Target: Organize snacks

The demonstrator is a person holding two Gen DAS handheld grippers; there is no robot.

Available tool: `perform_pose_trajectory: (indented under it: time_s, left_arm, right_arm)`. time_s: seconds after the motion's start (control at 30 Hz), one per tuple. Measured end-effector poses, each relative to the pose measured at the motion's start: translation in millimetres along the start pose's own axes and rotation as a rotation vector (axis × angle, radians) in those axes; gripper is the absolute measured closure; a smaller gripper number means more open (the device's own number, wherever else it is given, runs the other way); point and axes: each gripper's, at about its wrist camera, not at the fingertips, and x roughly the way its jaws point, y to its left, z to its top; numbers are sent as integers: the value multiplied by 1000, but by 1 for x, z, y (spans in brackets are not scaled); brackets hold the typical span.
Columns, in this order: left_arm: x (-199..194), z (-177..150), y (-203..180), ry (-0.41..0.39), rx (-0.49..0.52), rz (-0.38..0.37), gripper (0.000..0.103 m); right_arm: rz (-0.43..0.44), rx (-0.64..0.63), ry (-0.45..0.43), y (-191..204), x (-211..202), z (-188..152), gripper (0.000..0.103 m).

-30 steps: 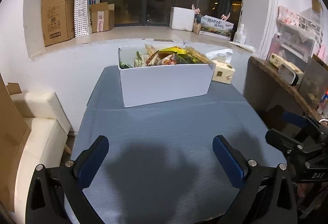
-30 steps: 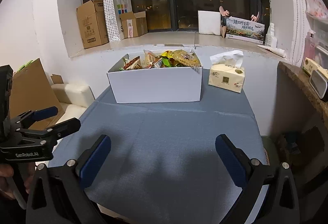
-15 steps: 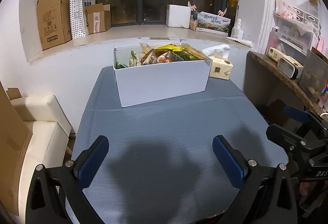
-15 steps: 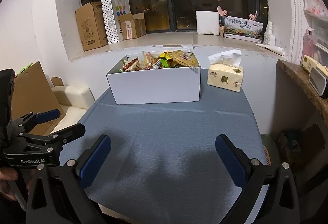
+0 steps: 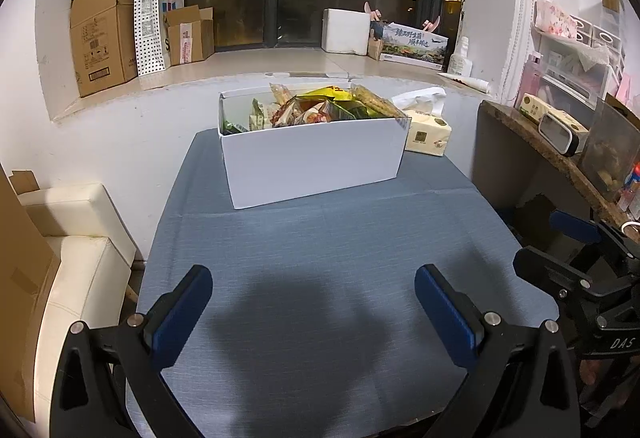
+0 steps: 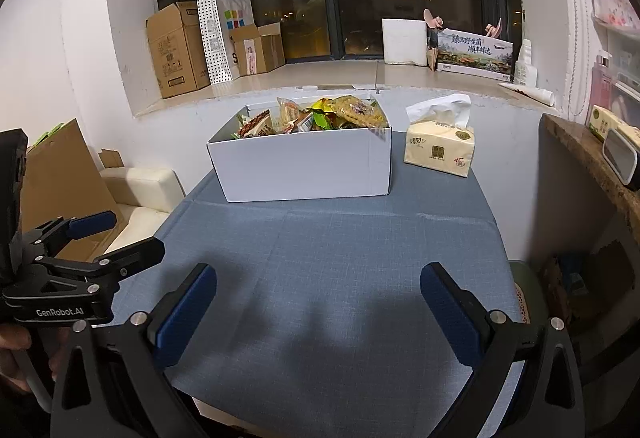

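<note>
A white cardboard box (image 5: 312, 161) stands at the far end of the table with the blue-grey cloth (image 5: 320, 258). It is filled with several snack packets (image 5: 316, 109). It also shows in the right wrist view (image 6: 300, 167), with the packets (image 6: 320, 113) heaped in it. My left gripper (image 5: 314, 294) is open and empty, held above the near part of the cloth. My right gripper (image 6: 318, 294) is open and empty too, to the right of the left one (image 6: 92, 238), which shows at that view's left edge.
A tissue pack (image 6: 438, 147) sits on the cloth right of the box. A cream sofa (image 5: 68, 246) stands left of the table, a dark wooden counter (image 5: 560, 157) to the right. Cardboard boxes (image 5: 104, 33) and a paper bag line the window sill behind.
Both grippers have drawn back and risen a little, so the box looks smaller and farther. Both stay open and empty.
</note>
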Motion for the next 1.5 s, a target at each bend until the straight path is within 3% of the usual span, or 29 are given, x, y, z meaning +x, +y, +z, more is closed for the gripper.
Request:
perform_pose_trajectory:
  time_s: [1.5]
  left_arm:
    - [-1, 0, -1, 3, 9, -9, 0]
  right_arm:
    - [1, 3, 2, 2, -1, -1, 0]
